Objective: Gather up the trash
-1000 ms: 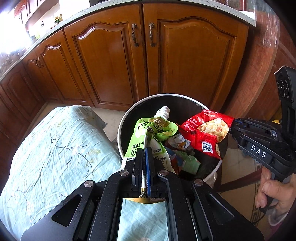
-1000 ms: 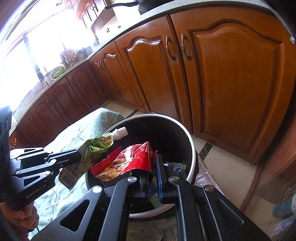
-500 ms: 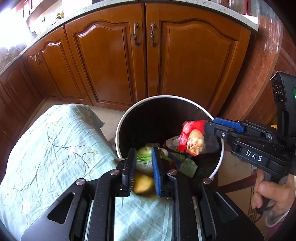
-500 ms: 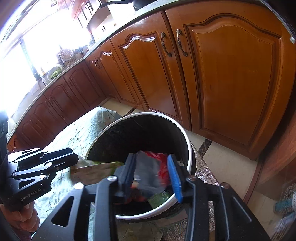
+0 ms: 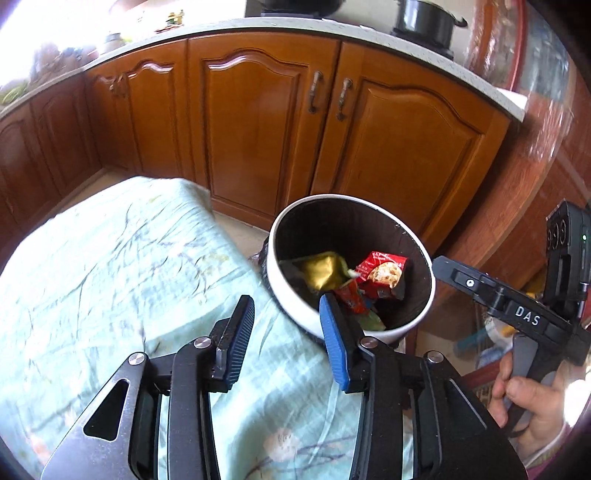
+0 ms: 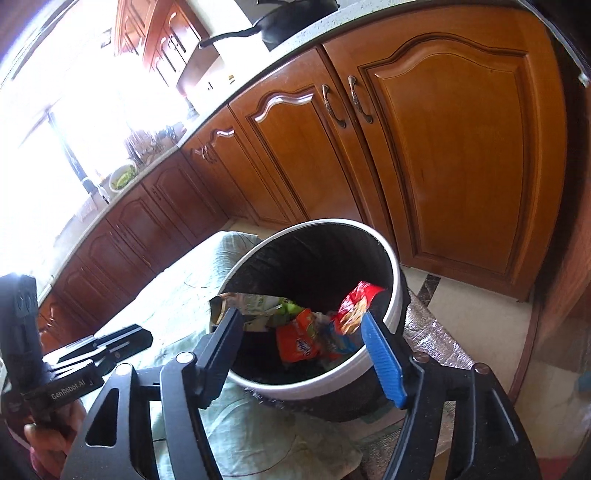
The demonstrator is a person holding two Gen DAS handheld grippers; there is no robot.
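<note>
the trash lies inside the round white-rimmed bin (image 5: pixel 373 334) with a dark liner, just ahead of both grippers: a green-yellow pouch (image 5: pixel 323 271), a red snack bag (image 5: pixel 382 273) and an orange wrapper (image 6: pixel 297 341) heaped together. the left gripper (image 5: pixel 286 332) hangs with its jaws spread wide and nothing between them, above a pale green floral cloth (image 5: pixel 110 266) that covers the surface beside the bin. the right gripper (image 6: pixel 303 350) is likewise wide apart and empty, over the bin's near rim. beyond the bin stand brown wooden cabinet doors (image 6: pixel 443 147) under a pale speckled counter (image 5: pixel 229 27) carrying a dark pot (image 5: pixel 424 20); the floor (image 6: pixel 472 310) is light tile.
</note>
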